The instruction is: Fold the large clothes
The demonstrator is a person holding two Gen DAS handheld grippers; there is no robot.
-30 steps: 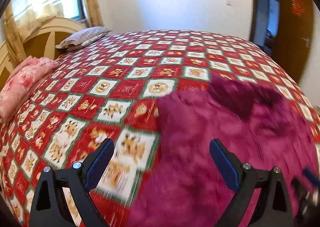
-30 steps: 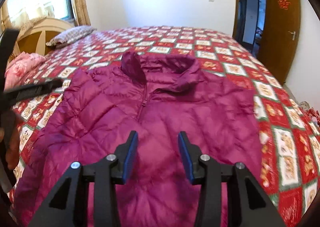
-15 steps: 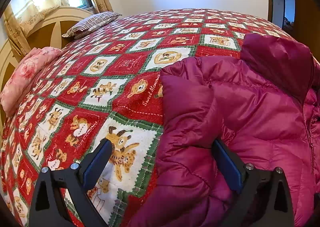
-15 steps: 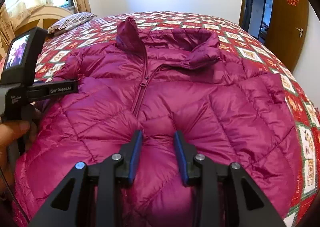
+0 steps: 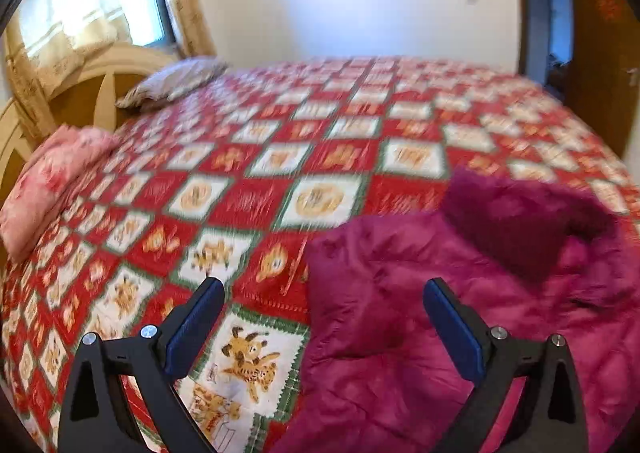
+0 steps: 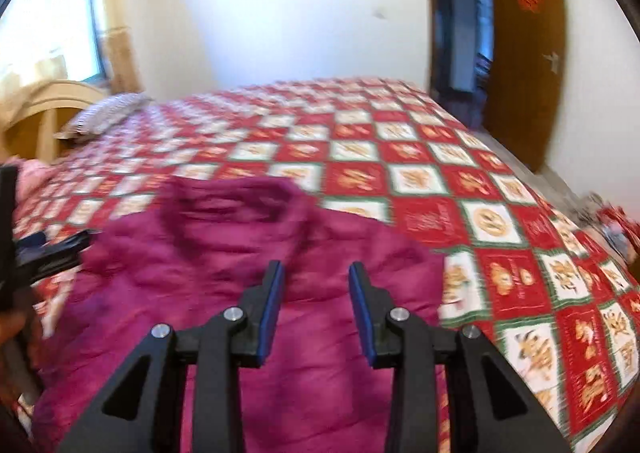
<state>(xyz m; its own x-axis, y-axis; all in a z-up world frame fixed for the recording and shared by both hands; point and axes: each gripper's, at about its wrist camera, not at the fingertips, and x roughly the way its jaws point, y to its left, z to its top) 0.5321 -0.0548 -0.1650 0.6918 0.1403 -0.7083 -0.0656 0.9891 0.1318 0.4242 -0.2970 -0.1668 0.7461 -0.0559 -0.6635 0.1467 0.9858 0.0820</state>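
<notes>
The jacket [image 5: 460,313], magenta and quilted, lies spread on the bed [image 5: 280,157], front side up, collar [image 6: 236,205] toward the far edge. In the left wrist view it fills the near right part of the quilt; in the right wrist view it covers the near left part, reaching the near edge of the bed. Both views are blurred, so the zip and seams cannot be made out.

Left gripper [image 5: 324,309]: jaws stand wide apart. The left finger [image 5: 196,325] hangs over bare quilt; the right finger [image 5: 452,333] is over the jacket. The jacket's left edge runs between the two fingers. No pad presses on fabric. Whether the fingertips touch the bed cannot be told.

Right gripper [image 6: 316,297]: jaws stand partly apart, a clear gap between the blue pads. Jacket fabric shows through the gap, below the collar, but nothing is pinched between the pads. Contact with the cloth cannot be confirmed.

In the right wrist view the left gripper's body shows at the left frame edge, beside the jacket's left shoulder, with part of a hand [image 6: 12,329] below it.

Elsewhere on the bed: a striped pillow [image 5: 176,81] at the far left corner against the headboard [image 5: 88,93], and a pink pillow [image 5: 52,181] along the left edge. Both lie well apart from the jacket. A wooden door [image 6: 524,53] stands open beyond the far right corner.
</notes>
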